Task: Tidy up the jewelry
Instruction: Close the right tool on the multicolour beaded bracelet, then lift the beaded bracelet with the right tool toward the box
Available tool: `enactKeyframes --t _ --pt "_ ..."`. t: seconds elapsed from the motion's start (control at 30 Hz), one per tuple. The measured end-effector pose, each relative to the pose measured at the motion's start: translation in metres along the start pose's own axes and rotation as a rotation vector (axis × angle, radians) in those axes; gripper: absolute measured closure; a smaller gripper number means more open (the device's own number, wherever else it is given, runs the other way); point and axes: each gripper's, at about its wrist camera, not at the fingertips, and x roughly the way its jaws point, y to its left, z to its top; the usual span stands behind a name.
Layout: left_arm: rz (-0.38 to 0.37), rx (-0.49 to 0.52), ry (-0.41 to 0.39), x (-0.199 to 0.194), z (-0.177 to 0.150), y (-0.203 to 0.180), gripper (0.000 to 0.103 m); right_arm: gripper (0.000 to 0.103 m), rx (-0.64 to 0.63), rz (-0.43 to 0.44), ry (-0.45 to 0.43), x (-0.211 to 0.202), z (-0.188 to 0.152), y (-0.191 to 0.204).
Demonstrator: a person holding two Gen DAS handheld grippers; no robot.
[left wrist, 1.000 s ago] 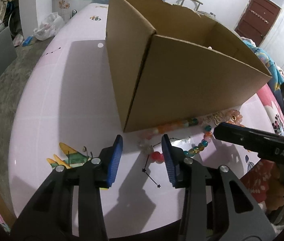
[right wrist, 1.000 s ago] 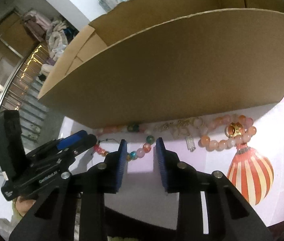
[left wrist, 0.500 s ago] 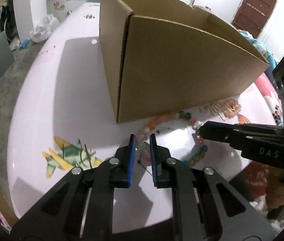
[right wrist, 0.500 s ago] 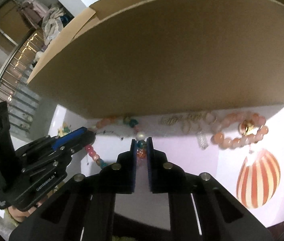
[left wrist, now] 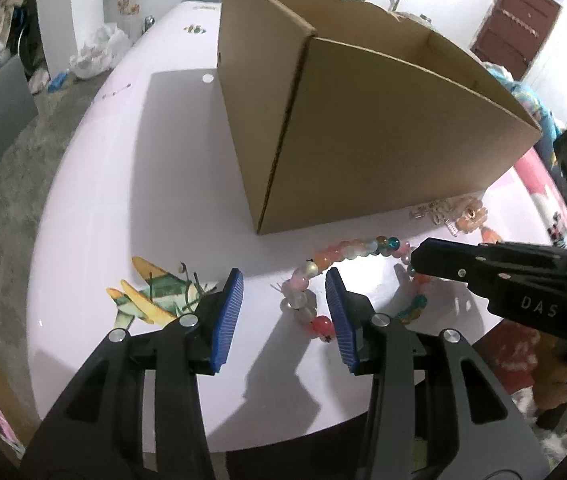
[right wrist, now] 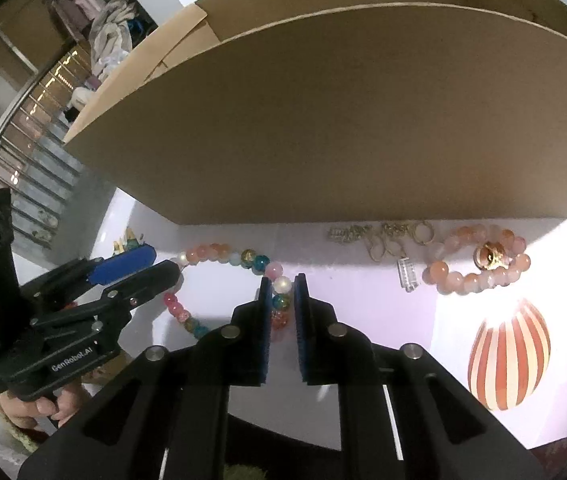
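Observation:
A strand of coloured beads (left wrist: 347, 248) (right wrist: 211, 250) lies curled on the pale pink table (left wrist: 143, 180) in front of a tall cardboard box (left wrist: 383, 140) (right wrist: 323, 120). My left gripper (left wrist: 284, 280) hangs over the strand's left end. Its jaws are opening, and pale beads lie loose between the blue pads (left wrist: 227, 316). My right gripper (right wrist: 282, 285) is shut on a few beads at the strand's right bend; in the left wrist view its tip (left wrist: 417, 258) meets the beads there. The left gripper (right wrist: 151, 266) shows at left in the right wrist view.
A pink bead bracelet with a gold charm (right wrist: 479, 276) (left wrist: 469, 214) and thin gold chains (right wrist: 383, 236) lie along the box's foot. Printed on the table are a striped balloon (right wrist: 509, 356) and an airplane (left wrist: 143, 296). The table's edge runs just below both grippers.
My left gripper closed over the beads half a second ago and has opened again. My right gripper went from open to shut on the strand, which has been dragged a little on the table.

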Motion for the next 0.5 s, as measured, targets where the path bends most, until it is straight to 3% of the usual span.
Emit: enactKeyframes --t 0.23,0.33,0.5 --pt "0.065 0.078 -0.017 0.001 -0.004 -0.011 0.08 0.088 -0.082 -0.055 -0.012 0.003 0.001 0.013" --pt "0.047 0.083 -0.019 0.001 -0.004 -0.011 0.09 0.088 -0.145 -0.103 -0.022 0.004 -0.001 0.022" --pt "0.05 0.105 -0.035 0.003 -0.005 -0.016 0.094 0.093 -0.144 -0.111 -0.05 0.0 -0.001 0.017"
